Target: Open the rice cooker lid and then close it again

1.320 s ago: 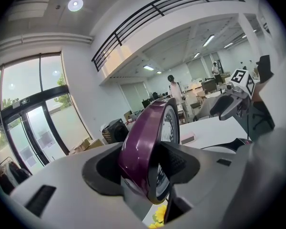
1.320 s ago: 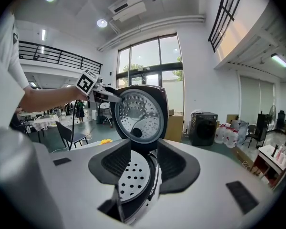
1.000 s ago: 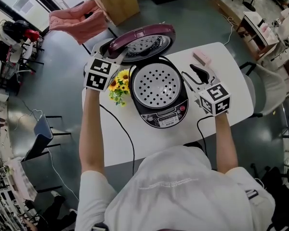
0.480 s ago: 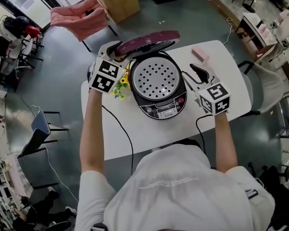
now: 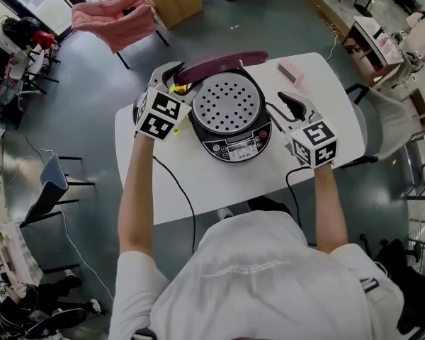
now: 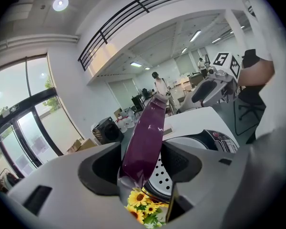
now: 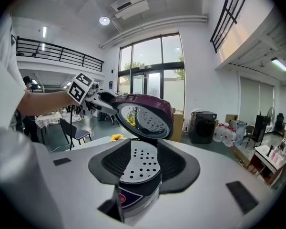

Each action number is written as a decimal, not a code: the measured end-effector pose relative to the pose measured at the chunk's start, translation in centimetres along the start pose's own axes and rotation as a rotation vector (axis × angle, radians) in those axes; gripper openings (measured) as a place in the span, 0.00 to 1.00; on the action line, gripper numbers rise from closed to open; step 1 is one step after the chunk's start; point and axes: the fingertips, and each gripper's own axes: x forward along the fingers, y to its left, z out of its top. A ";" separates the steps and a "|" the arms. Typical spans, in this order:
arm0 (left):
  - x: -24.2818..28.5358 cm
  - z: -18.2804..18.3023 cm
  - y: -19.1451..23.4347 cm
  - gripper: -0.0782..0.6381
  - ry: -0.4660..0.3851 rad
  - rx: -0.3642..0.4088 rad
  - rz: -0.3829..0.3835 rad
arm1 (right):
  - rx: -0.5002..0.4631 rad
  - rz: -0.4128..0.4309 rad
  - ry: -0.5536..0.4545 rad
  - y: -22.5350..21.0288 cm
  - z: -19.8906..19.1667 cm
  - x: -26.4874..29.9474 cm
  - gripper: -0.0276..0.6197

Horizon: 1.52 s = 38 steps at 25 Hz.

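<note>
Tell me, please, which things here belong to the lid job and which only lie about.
For the job: rice cooker; its purple lid, partly open; left gripper, jaws just opening, lid edge between them.
Only lying about: yellow flowers beside the cooker; pink box on the white table.

White table (image 5: 198, 183) with rice cooker (image 5: 230, 112), sunflowers (image 6: 143, 205), perhaps pink box (image 5: 292, 70)

Person in a white short-sleeved shirt (image 5: 269, 289). The pale grey left tongs (image 5: 170, 76) and right tongs (image 5: 287, 105) have dark pads inside their jaws. Each carries a white cube (image 5: 161, 114) printed with black square markers and trails a black cable (image 5: 180, 190).
</note>
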 end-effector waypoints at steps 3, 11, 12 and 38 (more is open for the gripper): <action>-0.3 -0.2 -1.1 0.49 0.000 0.005 -0.023 | 0.002 0.004 0.009 0.6 -0.5 -0.4 0.30; -1.1 -1.5 -4.1 0.50 0.001 0.001 -0.072 | 0.010 0.004 0.031 2.4 -2.1 -1.4 0.30; -1.1 -1.6 -4.4 0.50 0.002 0.003 -0.073 | 0.011 0.004 0.034 2.5 -2.3 -1.5 0.30; -1.3 -5.2 -11.9 0.54 0.016 -0.019 -0.239 | 0.033 -0.008 0.097 5.0 -5.9 -3.4 0.30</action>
